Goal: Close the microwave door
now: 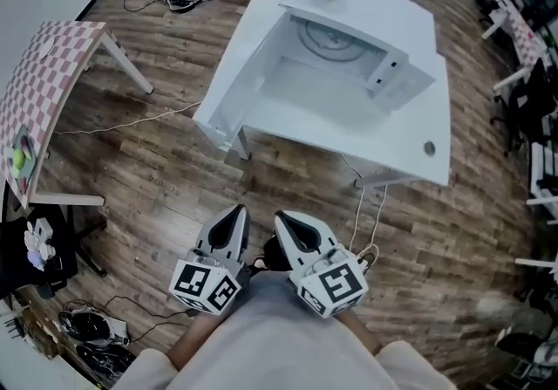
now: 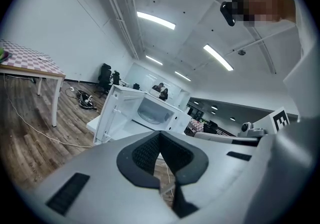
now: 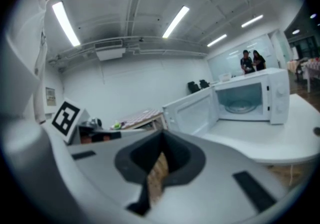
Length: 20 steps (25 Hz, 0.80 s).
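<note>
Left gripper (image 2: 160,137) and right gripper (image 3: 161,142): jaws pressed together, nothing between them.
Both are held side by side near the person, touching nothing. The microwave (image 1: 344,65) stands well apart on the far white table (image 1: 418,148), its door (image 1: 231,83) swung open to the left.

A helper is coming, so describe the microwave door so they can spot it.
On the wooden floor stands a white table with a white microwave on it. The door is the flat panel swung wide open toward the checkered table, baring the glass turntable.
</note>
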Motion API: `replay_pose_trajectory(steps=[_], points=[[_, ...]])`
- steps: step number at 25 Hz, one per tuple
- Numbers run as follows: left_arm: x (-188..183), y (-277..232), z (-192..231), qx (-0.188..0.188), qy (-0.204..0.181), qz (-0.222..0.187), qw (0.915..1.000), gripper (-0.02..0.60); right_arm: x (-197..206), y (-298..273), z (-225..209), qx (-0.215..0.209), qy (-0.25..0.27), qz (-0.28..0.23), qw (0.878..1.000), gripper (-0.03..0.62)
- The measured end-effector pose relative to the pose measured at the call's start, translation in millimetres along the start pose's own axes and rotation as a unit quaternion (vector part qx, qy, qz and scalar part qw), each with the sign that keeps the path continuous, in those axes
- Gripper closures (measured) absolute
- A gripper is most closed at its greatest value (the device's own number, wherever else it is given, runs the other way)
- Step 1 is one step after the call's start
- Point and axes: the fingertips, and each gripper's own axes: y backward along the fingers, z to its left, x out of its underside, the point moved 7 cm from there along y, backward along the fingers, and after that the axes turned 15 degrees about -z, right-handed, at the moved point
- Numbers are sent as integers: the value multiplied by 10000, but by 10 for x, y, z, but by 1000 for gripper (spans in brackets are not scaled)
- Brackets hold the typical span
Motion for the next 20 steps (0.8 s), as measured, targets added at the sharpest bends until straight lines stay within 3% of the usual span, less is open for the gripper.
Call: replay_pose_trajectory(steps=[8,20], points=[[-14,-362,-5,-178,-61,91,9998,565,-87,-227,-360,-327,-218,52,9992,576],[-207,-606,-5,-26,-258,196,9995,565,-262,-401,-511,-437,-379,-202,9981,576]])
